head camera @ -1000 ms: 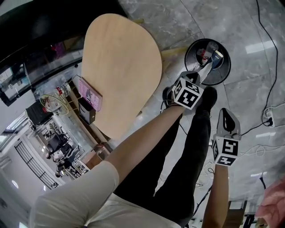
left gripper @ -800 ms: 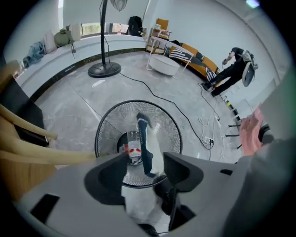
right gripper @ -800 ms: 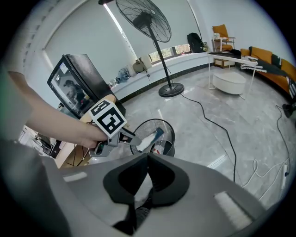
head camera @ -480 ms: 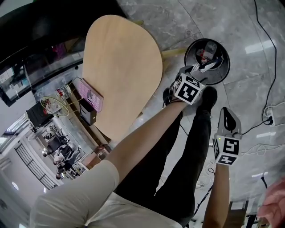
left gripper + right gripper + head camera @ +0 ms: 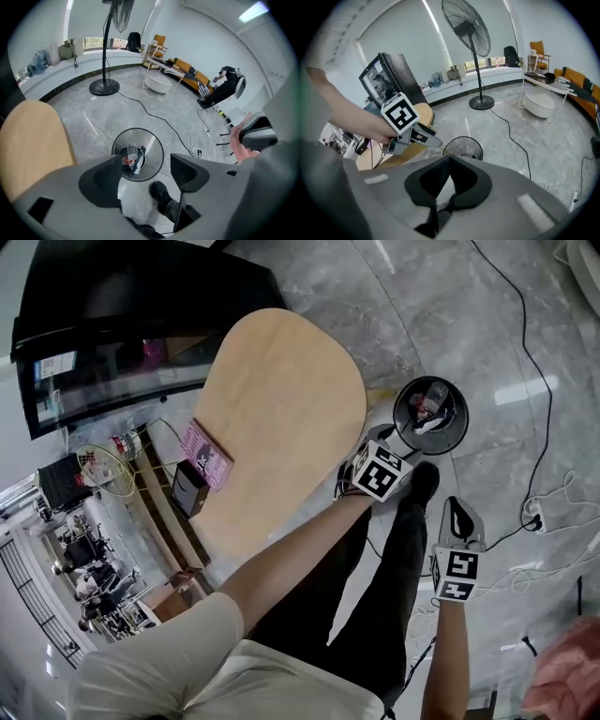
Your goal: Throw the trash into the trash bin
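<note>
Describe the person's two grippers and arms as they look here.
Both the left gripper and the right gripper have light grey plastic bodies with broad, black, scooped jaw faces. Each carries a white cube printed with black square markers. No cable shows on either. The left arm wears a short beige sleeve; both forearms are bare.

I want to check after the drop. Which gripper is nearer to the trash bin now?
Left. The left gripper is just beside the rim of the trash bin, jaws open and empty. The right gripper is farther off, lower in the head view.
</note>
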A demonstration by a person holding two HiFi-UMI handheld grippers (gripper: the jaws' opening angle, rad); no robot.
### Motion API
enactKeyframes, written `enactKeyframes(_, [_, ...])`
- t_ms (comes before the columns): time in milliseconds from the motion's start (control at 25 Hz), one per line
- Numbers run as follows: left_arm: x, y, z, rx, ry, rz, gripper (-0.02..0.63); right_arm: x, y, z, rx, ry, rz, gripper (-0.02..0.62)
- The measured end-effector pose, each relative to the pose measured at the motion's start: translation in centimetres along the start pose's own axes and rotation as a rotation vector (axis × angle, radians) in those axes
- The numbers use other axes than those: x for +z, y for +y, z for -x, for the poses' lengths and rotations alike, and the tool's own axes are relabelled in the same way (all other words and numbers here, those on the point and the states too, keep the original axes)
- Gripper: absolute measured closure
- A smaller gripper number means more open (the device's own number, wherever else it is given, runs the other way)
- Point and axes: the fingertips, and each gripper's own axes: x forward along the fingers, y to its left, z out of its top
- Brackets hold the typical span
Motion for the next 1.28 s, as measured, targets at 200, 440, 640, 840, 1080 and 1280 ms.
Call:
enactKeyframes(200, [3.6,0.0,8.1,-0.007,-0.077,-0.045,0.288,5.9,3.5,4.2,0.026,-0.016,0.091,0.584])
enactKeyframes(440, [5.8,0.0,17.5,-0.002,-0.166,-0.011,0.288,10.7,7.0,9.4,0.029,-0.025,0.144,0.584])
enactKeyframes(640, [6.6,-0.1,24.6,0.013,-0.213,0.017,0.288,14.2,9.5,13.0,0.06,-0.034,0.152,0.584])
enactKeyframes(840, [7.5,-1.6,33.0,0.022,-0.292,0.039,0.288,18.1,11.9,16.9,0.054,-0.086,0.169,0.584])
enactKeyframes(1080, [8.5,-1.8,41.4,0.045,-0.404,0.089,0.288,23.4,15.5,20.7,0.101,-0.156,0.236,0.584])
enactKeyframes(1280, [10.3,-1.0,48.1,0.083,-0.506,0.116,0.288,28.0,17.2,24.0,0.113,-0.202,0.308,0.584])
